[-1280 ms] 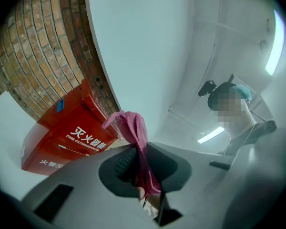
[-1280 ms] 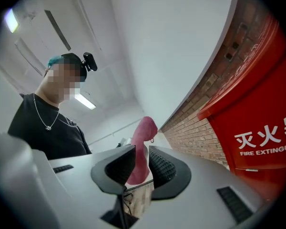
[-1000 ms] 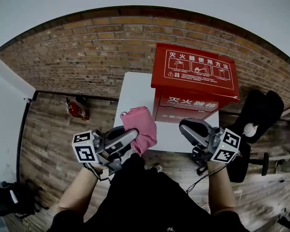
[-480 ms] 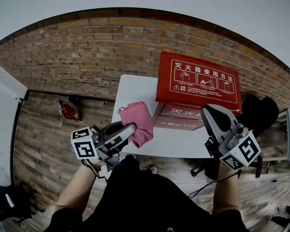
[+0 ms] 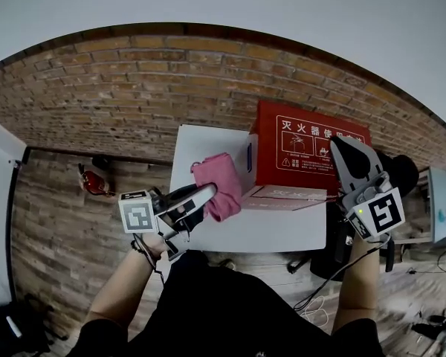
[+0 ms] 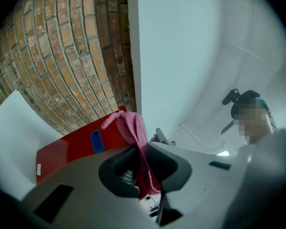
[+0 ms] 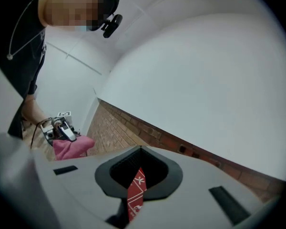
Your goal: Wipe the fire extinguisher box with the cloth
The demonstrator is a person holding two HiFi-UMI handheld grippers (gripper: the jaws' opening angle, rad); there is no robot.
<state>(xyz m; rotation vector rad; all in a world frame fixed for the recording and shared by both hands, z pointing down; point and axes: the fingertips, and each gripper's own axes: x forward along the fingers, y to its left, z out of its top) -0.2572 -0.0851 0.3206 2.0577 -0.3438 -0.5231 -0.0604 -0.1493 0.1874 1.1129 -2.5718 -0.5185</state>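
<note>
The red fire extinguisher box [image 5: 297,162] stands on the white table [image 5: 208,143], its printed lid tipped up towards me. My right gripper [image 5: 344,155] is at the lid's right edge and shut on it; a strip of red lid [image 7: 136,190] shows between its jaws. My left gripper [image 5: 204,194] is shut on the pink cloth [image 5: 219,181], which hangs just left of the box. In the left gripper view the cloth [image 6: 133,128] runs up out of the jaws in front of the box's red side [image 6: 71,144]. The right gripper view shows the cloth [image 7: 71,147] far off.
A brick wall [image 5: 134,88] runs behind the table. On the wooden floor at the left lies a small red extinguisher [image 5: 93,183]. A black chair [image 5: 401,171] stands to the right of the table, behind my right gripper.
My right gripper has risen along the box's right side and the lid has come up with it. The left gripper has carried the cloth closer to the box's left side.
</note>
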